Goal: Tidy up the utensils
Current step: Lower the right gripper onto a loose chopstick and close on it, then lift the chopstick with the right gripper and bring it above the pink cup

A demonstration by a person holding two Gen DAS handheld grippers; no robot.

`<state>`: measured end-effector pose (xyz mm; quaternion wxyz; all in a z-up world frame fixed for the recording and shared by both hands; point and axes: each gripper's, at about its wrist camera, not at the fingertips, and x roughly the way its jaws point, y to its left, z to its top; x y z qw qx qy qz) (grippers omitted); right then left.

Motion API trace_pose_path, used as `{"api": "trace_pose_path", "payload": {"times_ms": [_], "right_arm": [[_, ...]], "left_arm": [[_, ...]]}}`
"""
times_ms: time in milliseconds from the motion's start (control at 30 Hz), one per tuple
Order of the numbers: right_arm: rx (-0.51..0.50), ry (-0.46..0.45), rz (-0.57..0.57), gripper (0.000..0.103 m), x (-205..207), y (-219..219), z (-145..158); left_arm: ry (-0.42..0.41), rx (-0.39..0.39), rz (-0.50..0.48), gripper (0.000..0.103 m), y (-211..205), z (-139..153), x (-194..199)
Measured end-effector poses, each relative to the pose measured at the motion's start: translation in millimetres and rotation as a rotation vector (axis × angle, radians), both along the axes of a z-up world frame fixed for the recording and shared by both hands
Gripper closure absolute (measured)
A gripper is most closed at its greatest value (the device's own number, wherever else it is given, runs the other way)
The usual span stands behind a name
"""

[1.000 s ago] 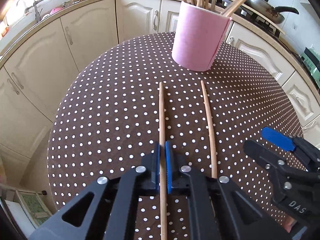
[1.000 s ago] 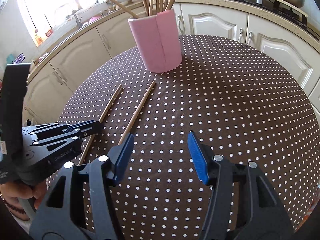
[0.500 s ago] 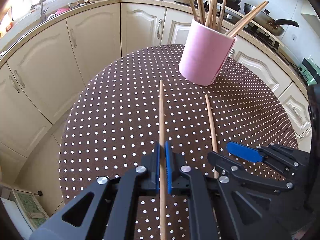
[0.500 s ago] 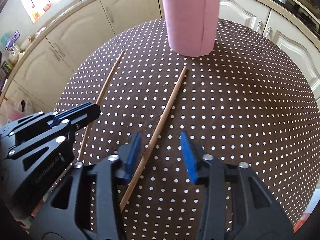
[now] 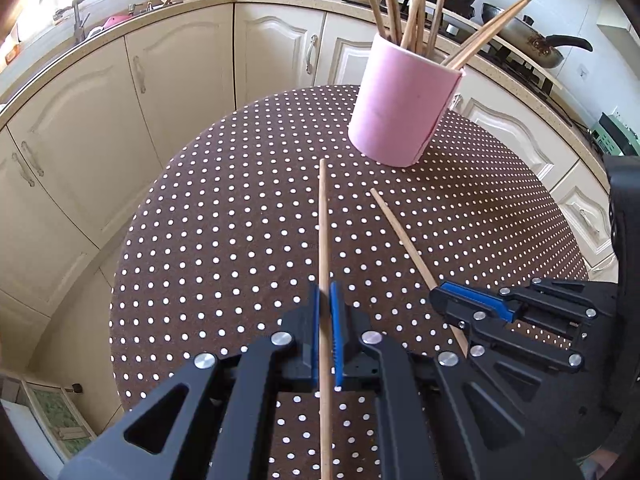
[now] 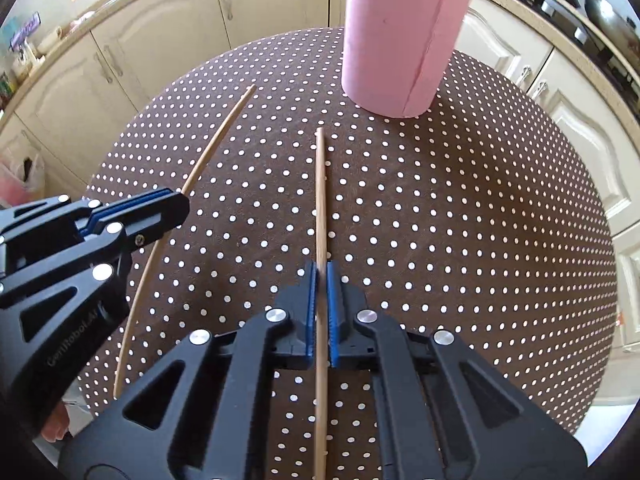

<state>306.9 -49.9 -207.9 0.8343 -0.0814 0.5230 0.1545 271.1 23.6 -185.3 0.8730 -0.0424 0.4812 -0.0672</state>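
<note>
Two chopsticks, one in each gripper, over dotted table (image 5: pixel 224 240); pink cup (image 5: pixel 400 112) upper right. Sticks thin, light, stiff, smooth: may slip or spin, best pinched near thick end. Left gripper (image 5: pixel 325 300) clamped on left stick (image 5: pixel 323 220). Right gripper (image 6: pixel 321 280) just closed on right stick (image 6: pixel 320 192); a second ago it stood wide open, holding nothing

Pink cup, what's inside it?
Wooden chopsticks stand inside the pink cup, their tops sticking out and leaning different ways. The cup's wall hides their lower ends and anything else at the bottom.
</note>
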Motion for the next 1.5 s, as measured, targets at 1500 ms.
{"api": "trace_pose_path", "payload": {"times_ms": [1500], "right_arm": [[0.518,-0.559,-0.077,0.098,-44.4,-130.5,149.2]], "left_arm": [[-0.656,-0.246,-0.264,0.097,-69.1,145.6,-28.8]]}}
